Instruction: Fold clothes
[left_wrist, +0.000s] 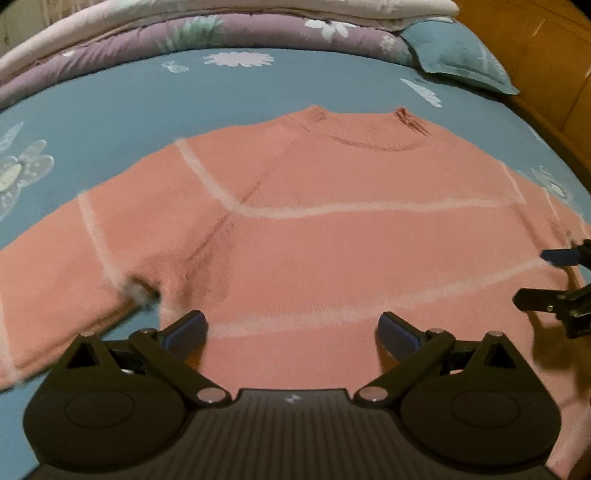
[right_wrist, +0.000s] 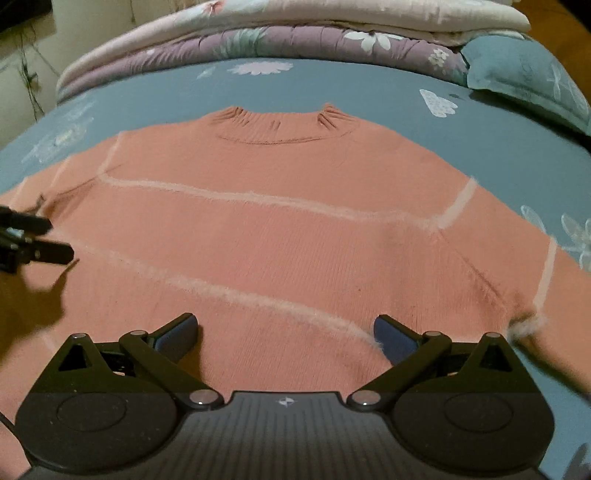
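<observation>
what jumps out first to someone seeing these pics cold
A pink sweater with pale stripes lies spread flat, neckline away from the cameras, filling the middle of a blue flowered bedsheet. The left gripper and right gripper hover open over its lower part. Folded quilts are stacked at the bed's far edge.

The sweater (left_wrist: 332, 236) I saw was fuzzy pink knit with a ribbed collar, lying on a smooth printed cotton-looking sheet (left_wrist: 147, 96). My grippers' (left_wrist: 291, 332) housings were matt black plastic.
</observation>
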